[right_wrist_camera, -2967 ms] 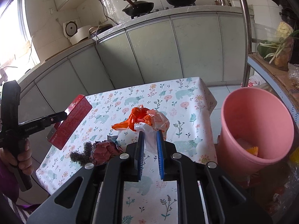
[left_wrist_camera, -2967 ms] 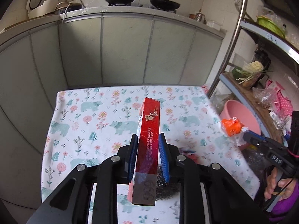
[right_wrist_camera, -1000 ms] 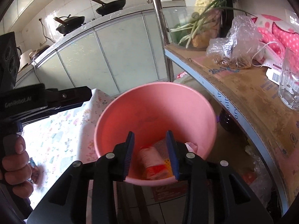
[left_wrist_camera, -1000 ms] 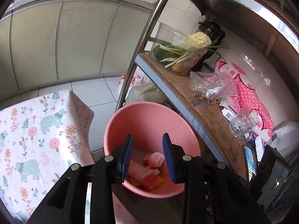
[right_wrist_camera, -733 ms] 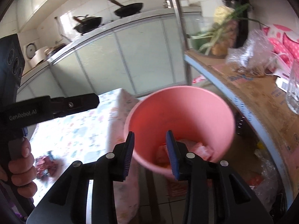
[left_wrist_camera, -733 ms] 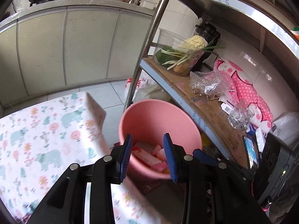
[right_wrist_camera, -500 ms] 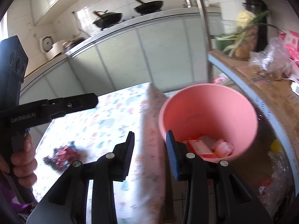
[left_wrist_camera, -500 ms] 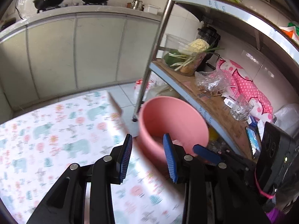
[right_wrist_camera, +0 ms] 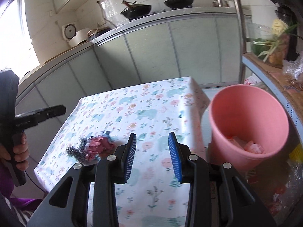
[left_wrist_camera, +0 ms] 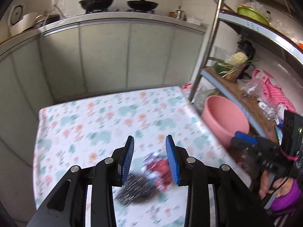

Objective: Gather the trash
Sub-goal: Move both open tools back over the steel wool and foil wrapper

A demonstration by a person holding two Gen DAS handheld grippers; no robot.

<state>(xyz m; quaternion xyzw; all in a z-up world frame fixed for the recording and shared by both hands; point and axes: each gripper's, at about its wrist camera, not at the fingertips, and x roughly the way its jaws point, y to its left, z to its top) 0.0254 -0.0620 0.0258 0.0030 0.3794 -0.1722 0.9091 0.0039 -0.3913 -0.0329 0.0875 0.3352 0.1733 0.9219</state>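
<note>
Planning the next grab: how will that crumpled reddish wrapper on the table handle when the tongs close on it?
The crumpled reddish wrapper looks thin and creased, so probably light and floppy; it should crush rather than resist. It lies against a dark bristly clump, which may drag along. Being flat and wrinkled, it seems unlikely to roll on the tablecloth.

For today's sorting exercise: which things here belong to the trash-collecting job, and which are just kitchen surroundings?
Job:
crumpled red wrapper
dark scouring pad
pink bin
left gripper
right gripper

Surroundings:
woks
rice cooker
vegetables
floral tablecloth
</note>
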